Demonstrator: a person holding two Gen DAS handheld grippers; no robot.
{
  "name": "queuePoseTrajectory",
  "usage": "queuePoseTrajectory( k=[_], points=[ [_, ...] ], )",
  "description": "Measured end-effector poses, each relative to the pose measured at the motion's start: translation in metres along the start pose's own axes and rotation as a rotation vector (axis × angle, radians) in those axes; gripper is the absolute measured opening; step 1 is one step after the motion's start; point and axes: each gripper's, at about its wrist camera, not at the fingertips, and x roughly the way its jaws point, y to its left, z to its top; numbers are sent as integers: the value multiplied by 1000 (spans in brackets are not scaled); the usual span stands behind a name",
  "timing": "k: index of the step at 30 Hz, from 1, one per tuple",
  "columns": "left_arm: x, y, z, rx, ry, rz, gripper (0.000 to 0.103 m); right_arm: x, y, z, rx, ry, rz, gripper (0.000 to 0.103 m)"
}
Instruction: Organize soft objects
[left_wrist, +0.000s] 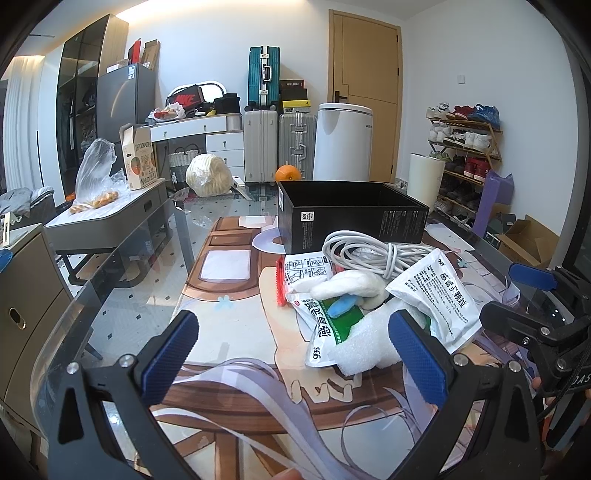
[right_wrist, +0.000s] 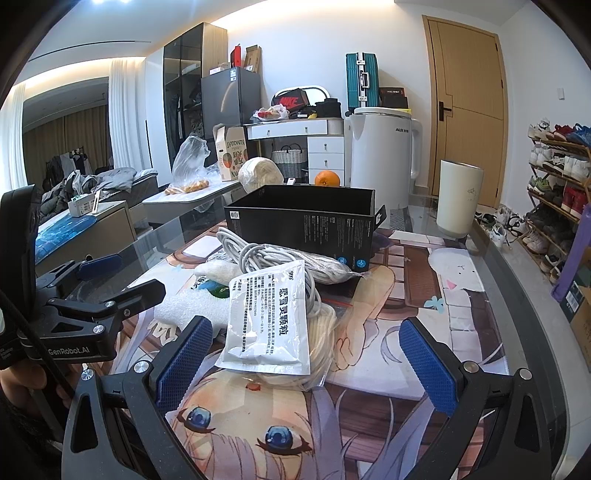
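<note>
A pile of soft things lies on the printed table mat (left_wrist: 236, 321) in front of an open black box (left_wrist: 351, 210). In it are a coiled white cable (left_wrist: 362, 251), a white plush toy (left_wrist: 351, 284), a white foam block (left_wrist: 365, 350) and several white medicine sachets (left_wrist: 443, 299). My left gripper (left_wrist: 295, 354) is open just short of the foam, holding nothing. In the right wrist view one sachet (right_wrist: 269, 321) rests on a bagged cream cord (right_wrist: 325, 332), with the cable (right_wrist: 266, 254) and box (right_wrist: 303, 221) behind. My right gripper (right_wrist: 306, 365) is open and empty right before that sachet.
Behind the box stand a white kettle (right_wrist: 384, 155), a cream tumbler (right_wrist: 460, 195) and an orange (right_wrist: 327, 179). The glass table's rim (right_wrist: 517, 280) curves along the right, with a shoe rack (right_wrist: 561, 177) beyond. Each gripper shows in the other's view: right gripper (left_wrist: 517, 299), left gripper (right_wrist: 122, 278).
</note>
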Motion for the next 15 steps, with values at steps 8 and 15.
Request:
queuePoseTrajectory(
  k=[8, 15],
  points=[
    [1, 0, -1, 1, 1, 7, 103, 0, 1, 0, -1, 1, -1, 103],
    [1, 0, -1, 2, -4, 9, 103, 1, -2, -2, -5, 3, -8, 103]
  ],
)
